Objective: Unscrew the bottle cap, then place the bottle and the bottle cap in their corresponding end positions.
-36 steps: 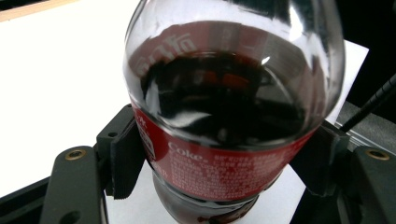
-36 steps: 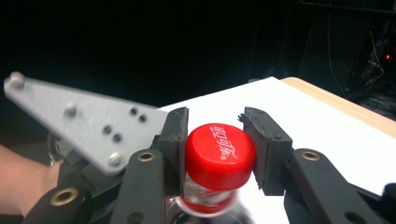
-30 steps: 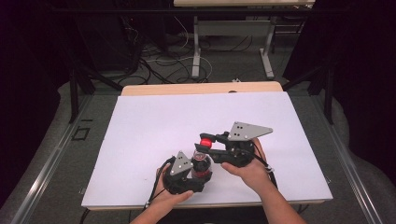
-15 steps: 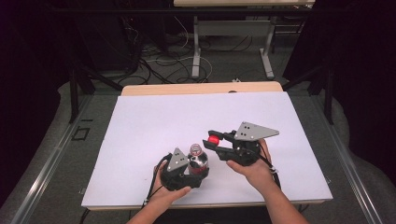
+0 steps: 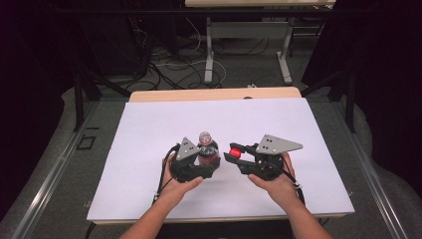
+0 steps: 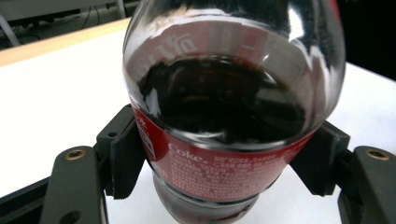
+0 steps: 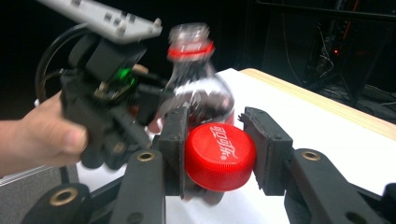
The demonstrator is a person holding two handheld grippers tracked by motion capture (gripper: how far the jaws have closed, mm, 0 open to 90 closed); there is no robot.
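Work in hand: a Coke bottle point(image 5: 207, 149) has its cap off; bottle and red cap point(image 7: 220, 157) are held apart, one in each claw.
Left claw point(image 5: 211, 162): clamped on the bottle's lower body across the red label point(image 6: 219, 165), one pad on each side. The bottle stands roughly upright between the jaws, over the white counter point(image 5: 149, 129).
Right claw point(image 5: 235, 152): closed on the cap, pads pressing its ribbed rim from both sides, printed top facing the camera in the right gripper view. The cap sits just beside the bottle's shoulder, level with it, not touching.
Bottle, handling: clear thin plastic, partly full of dark cola, so moderately heavy and bottom-weighted. The wall likely gives under a hard squeeze, and with the neck point(image 7: 189, 39) open, that could push liquid up and out. The smooth label may slip; the waist at the label gives the pads the surest seat.
Cap, handling: small, light, stiff. The ribbed edge grips well, yet it could pivot between the pads if nudged.
Risk: tilting the open bottle would spill; keep it upright.
Where to take hold: bottle low at the label band; cap by its rim, flat to the pads.
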